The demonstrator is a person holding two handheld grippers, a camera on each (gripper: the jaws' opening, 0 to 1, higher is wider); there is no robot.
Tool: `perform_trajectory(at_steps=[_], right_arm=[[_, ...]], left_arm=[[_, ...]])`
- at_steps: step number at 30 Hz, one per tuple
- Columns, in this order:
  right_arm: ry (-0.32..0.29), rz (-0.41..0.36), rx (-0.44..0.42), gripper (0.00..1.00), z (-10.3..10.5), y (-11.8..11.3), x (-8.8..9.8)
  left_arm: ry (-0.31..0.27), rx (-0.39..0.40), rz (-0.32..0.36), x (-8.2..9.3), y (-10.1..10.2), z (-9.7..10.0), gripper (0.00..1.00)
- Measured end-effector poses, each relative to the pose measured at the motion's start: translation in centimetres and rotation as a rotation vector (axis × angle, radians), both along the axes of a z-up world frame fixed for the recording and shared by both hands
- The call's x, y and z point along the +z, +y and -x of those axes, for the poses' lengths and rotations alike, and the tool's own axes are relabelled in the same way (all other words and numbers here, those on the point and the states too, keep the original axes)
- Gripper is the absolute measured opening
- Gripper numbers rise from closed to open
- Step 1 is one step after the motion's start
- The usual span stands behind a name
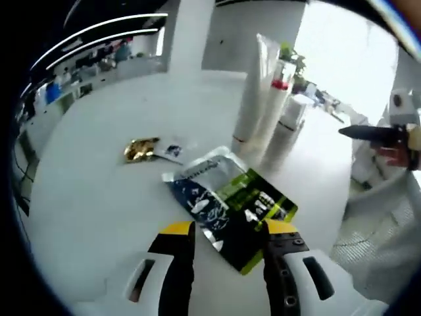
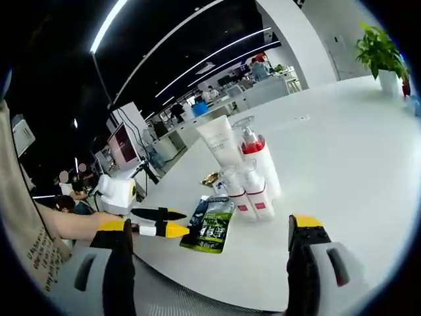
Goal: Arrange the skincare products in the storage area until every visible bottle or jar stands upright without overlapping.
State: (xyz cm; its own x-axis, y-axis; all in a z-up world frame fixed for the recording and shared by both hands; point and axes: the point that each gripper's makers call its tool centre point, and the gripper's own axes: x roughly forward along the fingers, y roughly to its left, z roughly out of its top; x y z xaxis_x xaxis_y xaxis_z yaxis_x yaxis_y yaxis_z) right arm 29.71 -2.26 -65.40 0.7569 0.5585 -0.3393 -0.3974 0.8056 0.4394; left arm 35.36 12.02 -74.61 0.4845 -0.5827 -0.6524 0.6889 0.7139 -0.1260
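Now, four upright containers cluster mid-table: one white tube (image 2: 220,141), one red-collared pump bottle (image 2: 260,161), two small clear-capped bottles (image 2: 247,191). Two flat sachets (image 1: 227,204) overlap just beside them; labels unreadable. Left gripper (image 1: 227,237) gapes released over the sachets; right gripper (image 2: 210,227) open too, empty.
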Motion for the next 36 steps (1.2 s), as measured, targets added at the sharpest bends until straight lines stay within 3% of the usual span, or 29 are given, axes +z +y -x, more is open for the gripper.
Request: perform_trajectory(at_steps=[4,9,17,36], right_arm=[[0.002,0.001,-0.002,0.99,0.0,-0.1,-0.1],[0.004,0.003,-0.004,0.99,0.0,-0.1,-0.1],[0.007,0.000,-0.013,0.99,-0.1,-0.3,-0.2],[0.018,-0.005,-0.024,0.99,-0.2,-0.4,-0.4]], left_arm=[[-0.058,-0.105,-0.049,-0.1,-1.6,-0.8,0.46],[-0.060,-0.184,-0.107,-1.5,-2.7,-1.2,0.57],[0.016,-0.220,-0.160,-3.4,-2.3,-1.0,0.68],[0.015,-0.230,-0.173,-3.6,-2.0,-3.2,0.69]])
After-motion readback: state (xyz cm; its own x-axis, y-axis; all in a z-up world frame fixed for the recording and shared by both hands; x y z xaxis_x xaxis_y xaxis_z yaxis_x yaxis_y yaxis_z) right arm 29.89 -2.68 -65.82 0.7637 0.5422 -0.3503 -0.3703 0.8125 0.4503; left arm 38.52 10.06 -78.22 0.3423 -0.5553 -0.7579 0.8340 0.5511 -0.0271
